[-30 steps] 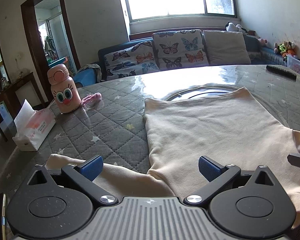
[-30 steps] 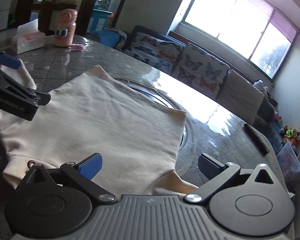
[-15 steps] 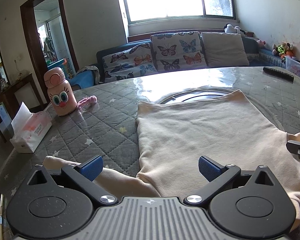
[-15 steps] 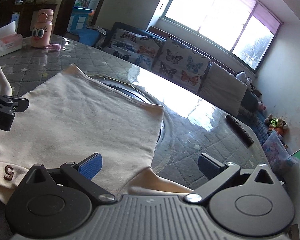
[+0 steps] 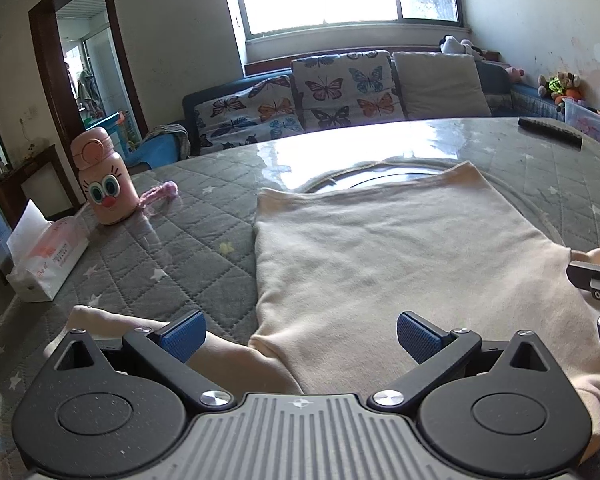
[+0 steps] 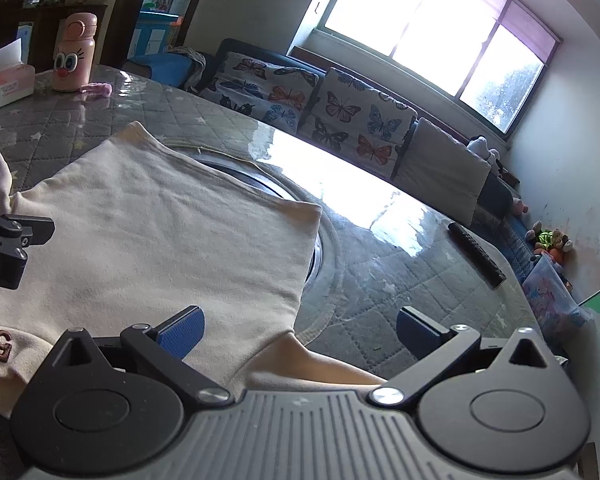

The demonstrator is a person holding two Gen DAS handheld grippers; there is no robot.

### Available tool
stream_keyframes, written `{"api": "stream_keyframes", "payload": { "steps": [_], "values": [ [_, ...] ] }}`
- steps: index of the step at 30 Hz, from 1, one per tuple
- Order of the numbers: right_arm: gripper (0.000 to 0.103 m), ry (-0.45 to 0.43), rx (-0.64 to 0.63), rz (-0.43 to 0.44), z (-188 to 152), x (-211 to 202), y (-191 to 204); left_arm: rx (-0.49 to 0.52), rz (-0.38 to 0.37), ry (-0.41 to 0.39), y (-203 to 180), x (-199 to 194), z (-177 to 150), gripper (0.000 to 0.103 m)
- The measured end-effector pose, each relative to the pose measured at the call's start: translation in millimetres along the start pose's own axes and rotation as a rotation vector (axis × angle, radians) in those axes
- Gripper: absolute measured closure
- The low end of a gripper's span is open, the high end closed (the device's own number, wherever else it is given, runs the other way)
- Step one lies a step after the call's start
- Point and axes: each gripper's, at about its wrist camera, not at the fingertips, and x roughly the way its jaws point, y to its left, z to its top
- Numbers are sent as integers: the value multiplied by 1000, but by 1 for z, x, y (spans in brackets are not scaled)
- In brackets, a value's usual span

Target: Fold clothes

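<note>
A cream sweatshirt (image 5: 400, 248) lies flat on the grey quilted table (image 5: 188, 240), hem at the far side. It also shows in the right wrist view (image 6: 172, 232), with a brown "5" patch (image 6: 2, 345) near its near edge. My left gripper (image 5: 300, 338) is open above the left sleeve (image 5: 112, 320) and armpit. My right gripper (image 6: 300, 334) is open above the right sleeve (image 6: 312, 368) and armpit. Each gripper shows at the edge of the other's view. Neither holds cloth.
A pink cartoon bottle (image 5: 104, 178) and a tissue box (image 5: 44, 256) stand at the table's left. A black remote (image 6: 476, 254) lies at the far right. A round glass turntable (image 6: 324, 248) lies under the hem. A butterfly-cushion sofa (image 5: 312, 96) stands behind.
Both grippers have pulled back toward the near edge and risen slightly, so the sweatshirt looks farther off. The "5" patch has come into the right view. Both stay open.
</note>
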Motion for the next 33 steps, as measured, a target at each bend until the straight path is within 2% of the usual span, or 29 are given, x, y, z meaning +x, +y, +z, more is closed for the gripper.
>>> {"api": "stream_keyframes", "payload": {
  "steps": [11, 23, 25, 28, 30, 33],
  "values": [
    [0, 55, -38, 39, -19, 16, 16, 66, -22, 28, -10, 9, -16, 0],
    [0, -59, -146, 91, -46, -12, 27, 218, -31, -49, -25, -11, -36, 0],
    [0, -62, -125, 129, -49, -16, 19, 233, -34, -60, -26, -14, -35, 0],
    [0, -36, -26, 198, -48, -14, -3, 219, -49, -77, -27, -16, -28, 0],
    [0, -16, 42, 213, -48, -10, -19, 205, -59, -86, -28, -15, -22, 0],
    [3, 1, 170, 187, -53, -1, -55, 204, -87, -87, -36, -13, -17, 0]
  ]
}}
